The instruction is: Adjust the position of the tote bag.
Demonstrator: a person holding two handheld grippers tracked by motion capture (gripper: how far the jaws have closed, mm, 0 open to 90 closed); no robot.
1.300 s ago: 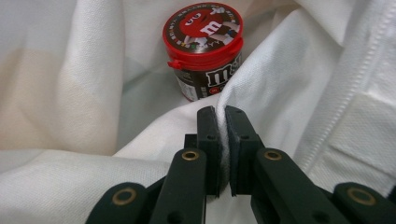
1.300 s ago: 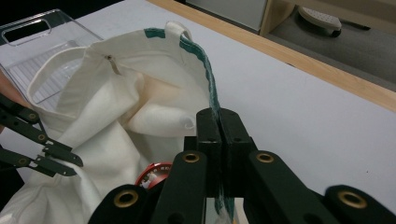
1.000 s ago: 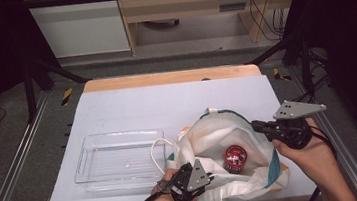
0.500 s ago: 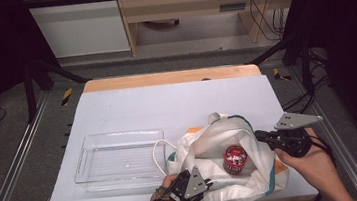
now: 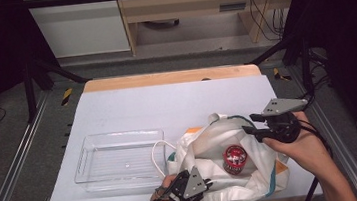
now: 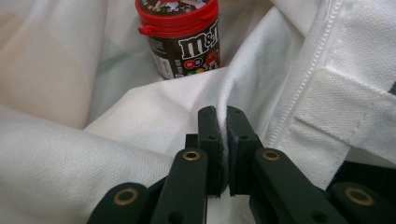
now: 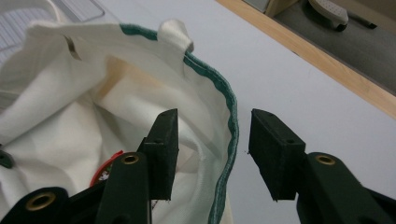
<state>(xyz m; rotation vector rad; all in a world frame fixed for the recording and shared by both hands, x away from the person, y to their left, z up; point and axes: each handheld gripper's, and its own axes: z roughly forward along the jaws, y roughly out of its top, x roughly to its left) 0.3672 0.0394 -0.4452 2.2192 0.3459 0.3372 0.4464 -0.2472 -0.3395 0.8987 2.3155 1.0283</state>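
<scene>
High view overhead; tool cameras close, perhaps sharing bag (image 5: 221, 146).

right gripper (image 5: 252, 124) lower, at bag (image 5: 206, 145) rim

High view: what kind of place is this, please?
Probably a lab bench for recording handling demonstrations. A white table sits inside a metal rail frame, cables hang behind, and a person works a cloth bag with hand-held grippers.

Where we find things on the table

We see the bag (image 5: 233, 160) at the near right of the table (image 5: 166, 101), the jar (image 5: 234, 158) upright inside it – the tray (image 5: 121, 160) just left of the bag, our left gripper (image 5: 203, 184) at its near edge, our right gripper (image 5: 250, 124) at its far right rim
</scene>
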